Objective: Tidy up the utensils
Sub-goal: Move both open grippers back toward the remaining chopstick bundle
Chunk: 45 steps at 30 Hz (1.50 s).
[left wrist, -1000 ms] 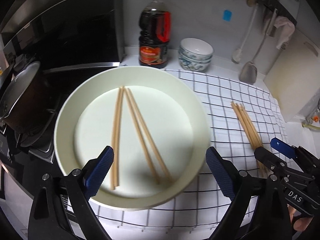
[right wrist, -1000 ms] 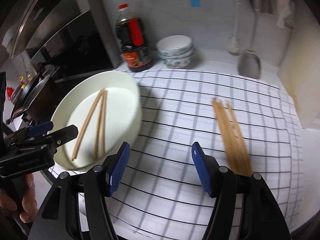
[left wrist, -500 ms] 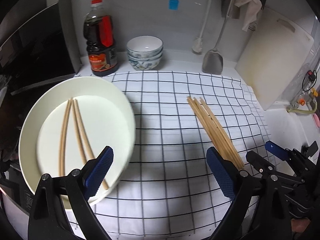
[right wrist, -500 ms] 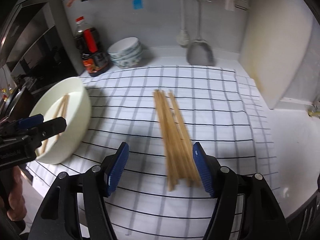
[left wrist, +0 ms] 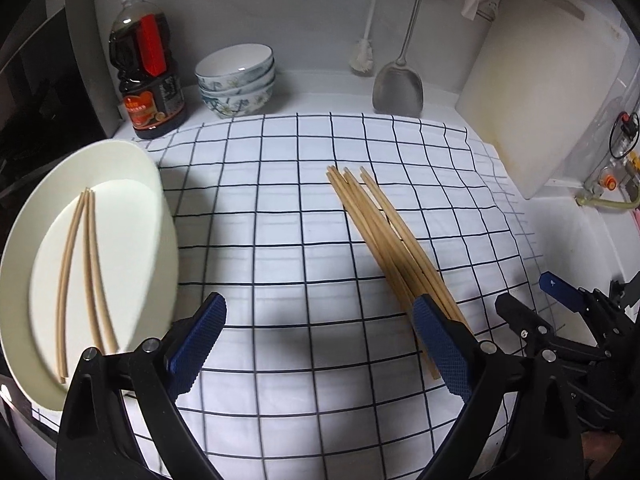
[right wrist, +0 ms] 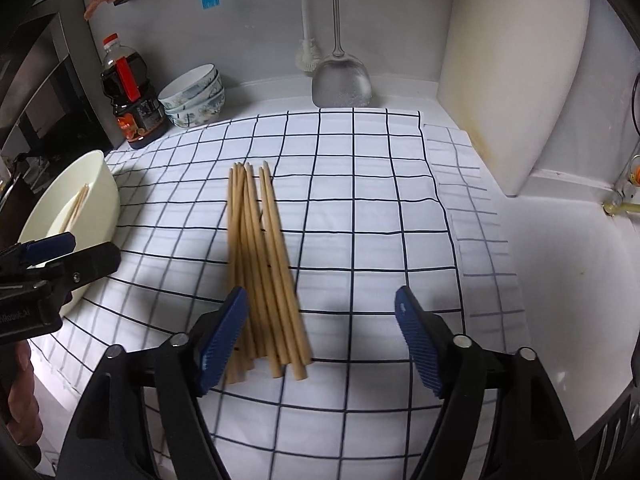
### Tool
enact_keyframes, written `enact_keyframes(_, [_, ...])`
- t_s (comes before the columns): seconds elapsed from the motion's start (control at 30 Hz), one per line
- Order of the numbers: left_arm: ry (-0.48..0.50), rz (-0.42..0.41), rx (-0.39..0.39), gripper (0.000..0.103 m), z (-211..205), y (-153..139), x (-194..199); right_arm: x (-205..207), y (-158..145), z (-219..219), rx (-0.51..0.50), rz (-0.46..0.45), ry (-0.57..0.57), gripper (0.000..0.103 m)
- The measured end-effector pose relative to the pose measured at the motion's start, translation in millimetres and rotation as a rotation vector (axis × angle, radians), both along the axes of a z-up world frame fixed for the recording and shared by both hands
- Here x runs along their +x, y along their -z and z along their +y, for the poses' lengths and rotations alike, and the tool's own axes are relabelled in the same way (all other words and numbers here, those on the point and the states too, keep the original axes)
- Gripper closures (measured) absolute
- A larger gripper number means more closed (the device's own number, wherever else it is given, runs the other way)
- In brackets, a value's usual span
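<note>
Your left gripper (left wrist: 320, 344) spread wide, holding nothing, your right gripper (right wrist: 320, 340) likewise, loose chopsticks (right wrist: 260, 264) bundled mid-cloth (right wrist: 360, 220), three more in the plate (left wrist: 24, 320) at left.

White counter (right wrist: 560, 280): checked cloth (right wrist: 360, 240), bottle (right wrist: 134, 112), stacked bowls (right wrist: 194, 98).

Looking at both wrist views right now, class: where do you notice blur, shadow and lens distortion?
Left wrist view: the plate edge is smeared by motion, and grid lines on the checked cloth bow from the fisheye. Right wrist view: the near ends of the chopsticks look soft, and gripper shadows darken the cloth.
</note>
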<state>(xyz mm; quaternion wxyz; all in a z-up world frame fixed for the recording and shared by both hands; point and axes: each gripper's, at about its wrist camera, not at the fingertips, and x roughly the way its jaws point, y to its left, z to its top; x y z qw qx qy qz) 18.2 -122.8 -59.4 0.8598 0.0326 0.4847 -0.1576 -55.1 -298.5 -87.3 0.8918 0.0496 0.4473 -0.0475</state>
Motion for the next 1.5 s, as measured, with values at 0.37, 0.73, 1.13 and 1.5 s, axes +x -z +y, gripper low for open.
enact_keyframes(0.37, [-0.029, 0.02, 0.034, 0.007, -26.4, 42.4, 13.6, 23.6, 32.8, -11.8, -0.001, 0.016, -0.046, 0.027])
enact_keyframes(0.73, [-0.047, 0.019, 0.064, 0.007, -34.5, 65.0, 24.3, 41.5, 54.3, -19.5, 0.008, 0.047, -0.116, 0.027])
enact_keyframes(1.13, [-0.051, 0.026, 0.057, 0.007, -41.7, 70.7, 29.2, 43.4, 63.0, -11.6, -0.068, 0.071, -0.175, 0.027])
enact_keyframes(1.5, [-0.026, 0.04, 0.071, 0.007, -54.9, 77.4, 29.6, 41.0, 63.6, -24.9, -0.067, 0.057, -0.142, 0.027])
